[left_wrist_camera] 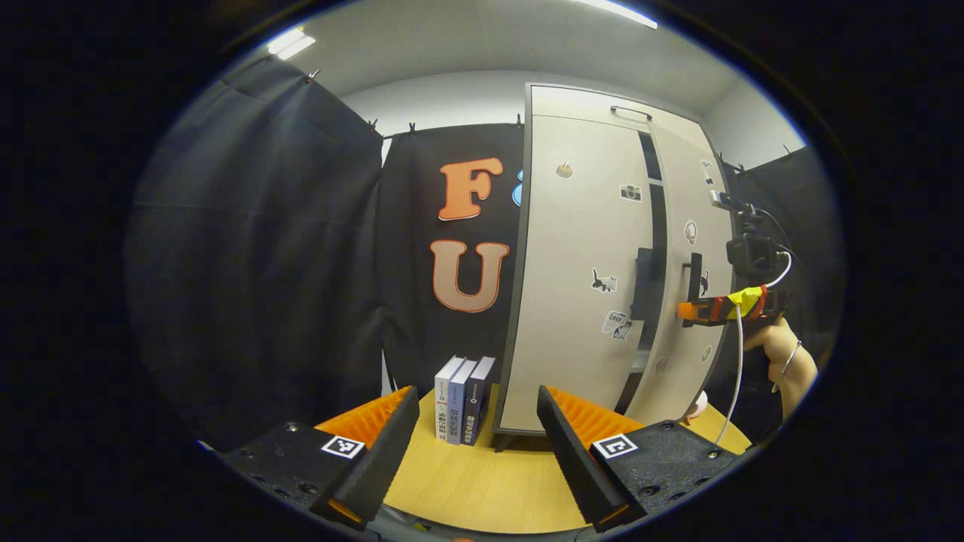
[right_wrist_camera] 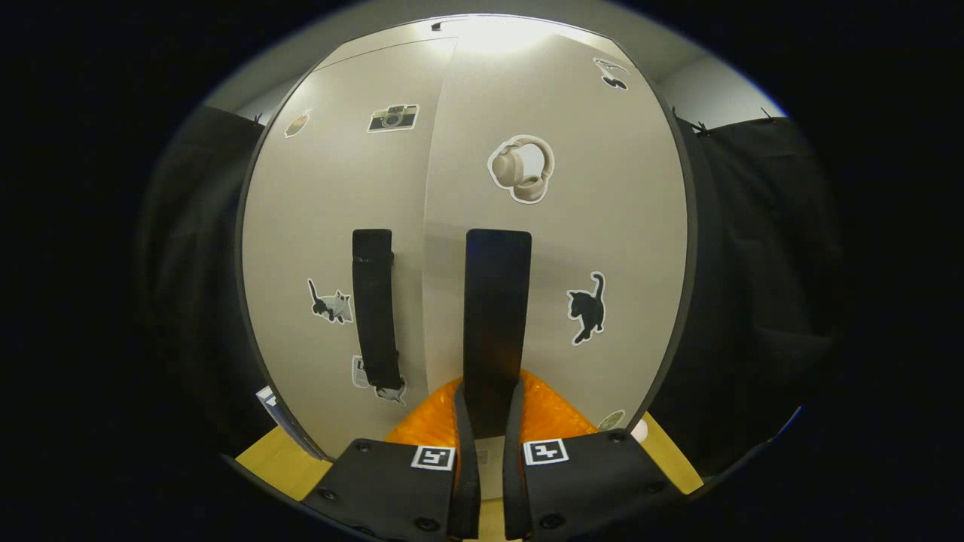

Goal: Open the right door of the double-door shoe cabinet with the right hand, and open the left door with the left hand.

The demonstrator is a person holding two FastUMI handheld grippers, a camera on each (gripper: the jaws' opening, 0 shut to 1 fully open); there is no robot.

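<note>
- The shoe cabinet (left_wrist_camera: 580, 301) is seen standing upright at the far edge of the wooden table (left_wrist_camera: 482, 482) in the left gripper view, towards the far right corner, in front of the black cloth wall.
- The left gripper (left_wrist_camera: 478, 421) is held low over the near edge of the table with its fingers spread wide apart and nothing between them; it is well apart from the cabinet.
- Three books (left_wrist_camera: 463, 399) are seen standing upright on the table just beside the cabinet's left side.
- In the right gripper view, the right gripper (right_wrist_camera: 489, 399) is pressed together on the right door handle (right_wrist_camera: 497, 324), both fingers flanking the lower end of the dark vertical bar.
- The same gripper is seen farther off in the left gripper view, at the handle on the right door (left_wrist_camera: 689, 271), held by a hand (left_wrist_camera: 783, 354) with a bracelet at the wrist.
- The right door is seen slightly ajar there, a dark gap showing between it and the left door (left_wrist_camera: 572, 248).
- The left door handle (right_wrist_camera: 374, 309) is seen untouched, just beside the gripped handle.
- Stickers are seen on both doors: a headphones sticker (right_wrist_camera: 522, 168) above the gripped handle, a black cat sticker (right_wrist_camera: 588, 309) to its right, and a camera sticker (right_wrist_camera: 393, 117) on the left door.
</note>
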